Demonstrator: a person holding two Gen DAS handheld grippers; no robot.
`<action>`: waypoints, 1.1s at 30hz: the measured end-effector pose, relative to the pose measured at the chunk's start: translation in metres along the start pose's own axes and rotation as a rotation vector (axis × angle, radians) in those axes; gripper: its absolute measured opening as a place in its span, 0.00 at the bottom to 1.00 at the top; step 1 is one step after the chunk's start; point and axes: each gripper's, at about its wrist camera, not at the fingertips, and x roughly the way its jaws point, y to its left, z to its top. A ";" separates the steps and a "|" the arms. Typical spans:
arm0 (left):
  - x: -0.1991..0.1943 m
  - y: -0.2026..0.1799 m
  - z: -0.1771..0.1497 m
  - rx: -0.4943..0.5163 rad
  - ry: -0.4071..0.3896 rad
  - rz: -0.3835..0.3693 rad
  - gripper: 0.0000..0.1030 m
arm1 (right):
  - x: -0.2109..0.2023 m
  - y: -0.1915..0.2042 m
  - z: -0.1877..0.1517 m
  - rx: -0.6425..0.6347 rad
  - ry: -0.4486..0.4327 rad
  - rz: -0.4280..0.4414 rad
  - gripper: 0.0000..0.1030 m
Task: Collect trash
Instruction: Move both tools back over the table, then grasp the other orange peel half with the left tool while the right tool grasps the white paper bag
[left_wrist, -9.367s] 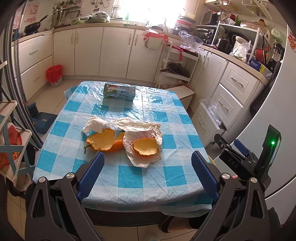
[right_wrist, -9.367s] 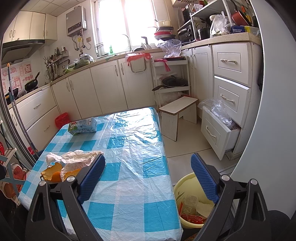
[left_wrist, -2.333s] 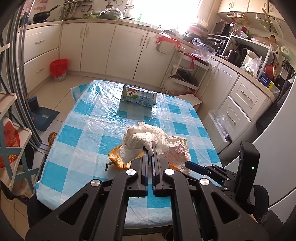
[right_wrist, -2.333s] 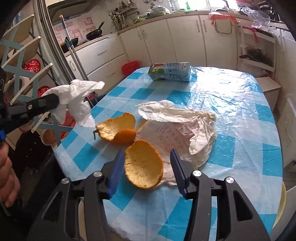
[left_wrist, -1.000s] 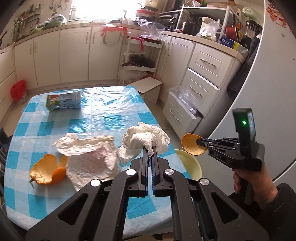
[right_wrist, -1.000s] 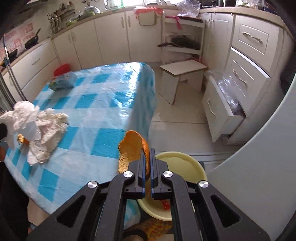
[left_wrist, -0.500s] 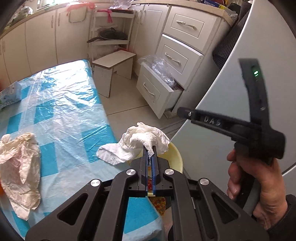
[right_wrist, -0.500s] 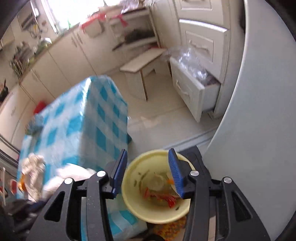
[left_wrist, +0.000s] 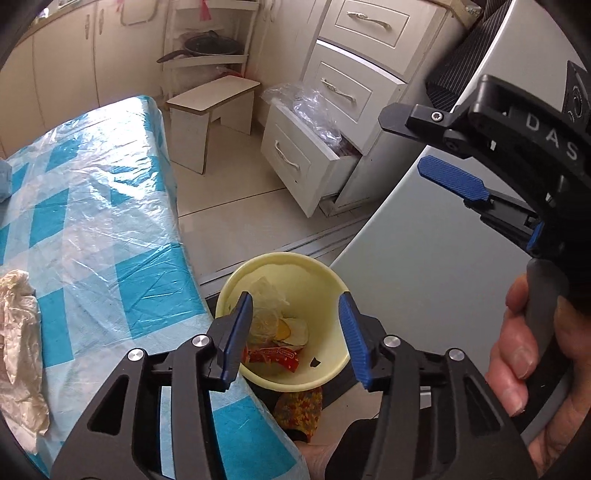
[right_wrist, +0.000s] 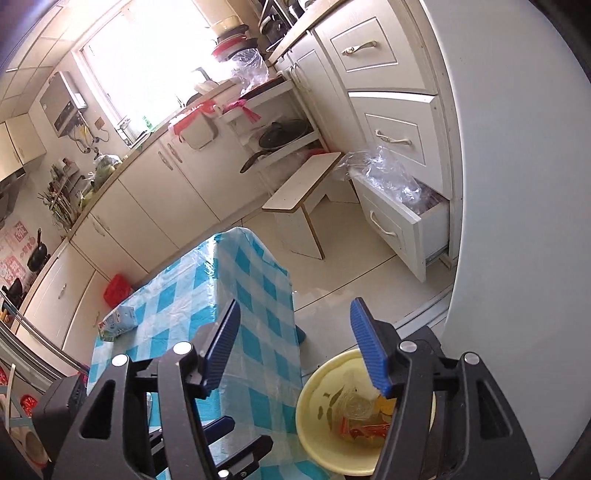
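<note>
A yellow waste bin (left_wrist: 280, 258) stands on the floor between the table's corner and the fridge. In it lie an orange peel (left_wrist: 282, 326), white crumpled tissue (left_wrist: 300, 328) and a red wrapper (left_wrist: 273, 356). My left gripper (left_wrist: 297, 332) hangs right above the bin, its jaws opening with nothing between them. My right gripper (left_wrist: 406, 144) is higher and to the right, held by a hand (left_wrist: 524, 350); its jaws are opening and empty too. In the right wrist view the right gripper (right_wrist: 295, 343) points past the bin (right_wrist: 325, 398) at the table (right_wrist: 251, 295). Crumpled paper (left_wrist: 18, 332) lies on the checked cloth.
A milk carton (right_wrist: 116, 323) lies at the table's far end. The grey fridge door (left_wrist: 424, 258) stands close on the right of the bin. An open drawer (left_wrist: 295, 166) holding a plastic bag and a white stool (left_wrist: 218, 92) stand beyond it. A patterned slipper (left_wrist: 299, 410) shows below the bin.
My left gripper moved over the bin and let go of the white tissue. My right gripper dropped the orange peel into the bin, opened wider and rolled upward.
</note>
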 end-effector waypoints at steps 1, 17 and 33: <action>-0.006 0.003 -0.002 -0.006 -0.008 0.001 0.45 | 0.000 0.003 0.000 -0.004 -0.004 0.000 0.62; -0.183 0.148 -0.075 -0.264 -0.292 0.289 0.55 | 0.015 0.078 -0.018 -0.182 0.049 0.067 0.65; -0.207 0.304 -0.136 -0.603 -0.269 0.420 0.55 | 0.082 0.192 -0.086 -0.424 0.300 0.215 0.66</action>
